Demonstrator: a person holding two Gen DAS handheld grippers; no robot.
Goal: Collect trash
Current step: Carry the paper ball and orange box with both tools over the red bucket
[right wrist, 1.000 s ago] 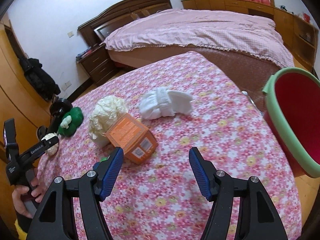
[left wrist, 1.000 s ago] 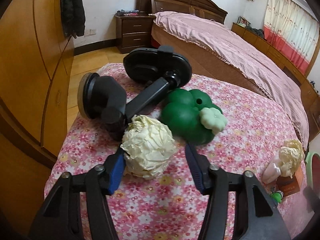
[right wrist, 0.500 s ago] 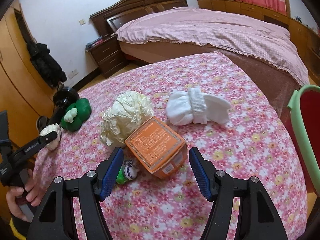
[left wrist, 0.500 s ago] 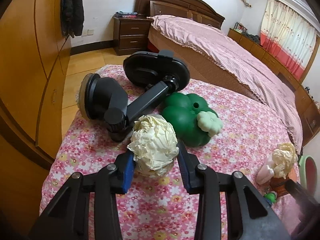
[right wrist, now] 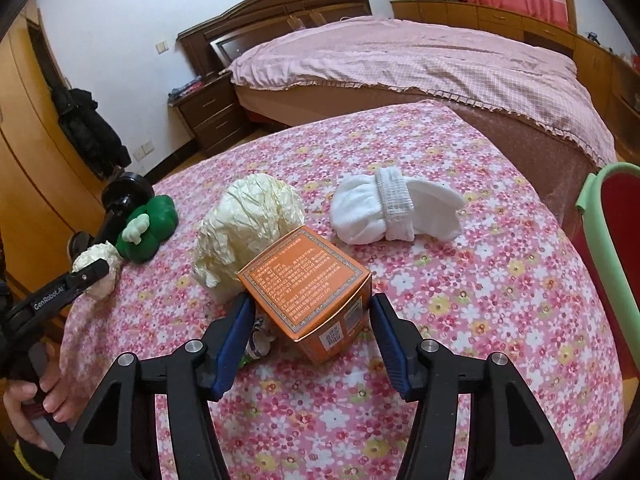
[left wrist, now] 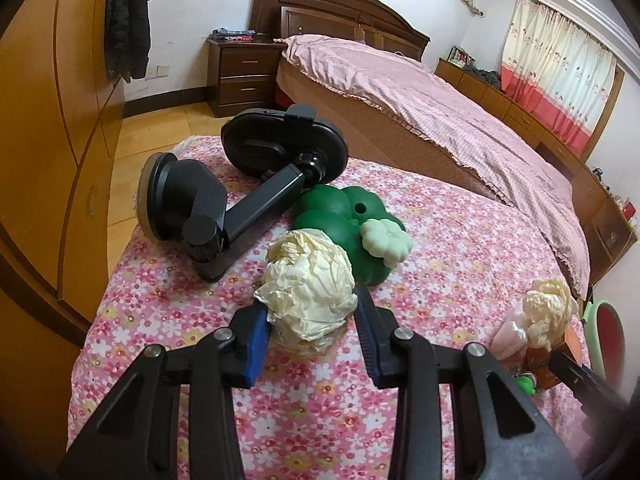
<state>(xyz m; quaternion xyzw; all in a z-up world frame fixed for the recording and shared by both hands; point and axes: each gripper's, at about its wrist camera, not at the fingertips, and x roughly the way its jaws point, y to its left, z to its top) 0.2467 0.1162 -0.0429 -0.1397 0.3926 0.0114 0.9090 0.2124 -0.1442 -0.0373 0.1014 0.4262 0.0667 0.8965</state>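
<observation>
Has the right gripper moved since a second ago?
Yes. The right gripper has advanced toward the orange box, which now sits between its closing jaws instead of ahead of them; the white sock looks nearer too.

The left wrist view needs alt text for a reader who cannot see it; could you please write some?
The left claw grips a crumpled ball of cream paper on a pink floral tablecloth. Behind the ball lie a green rubber toy and a black suction-cup phone holder; a bed with a pink cover fills the background.
</observation>
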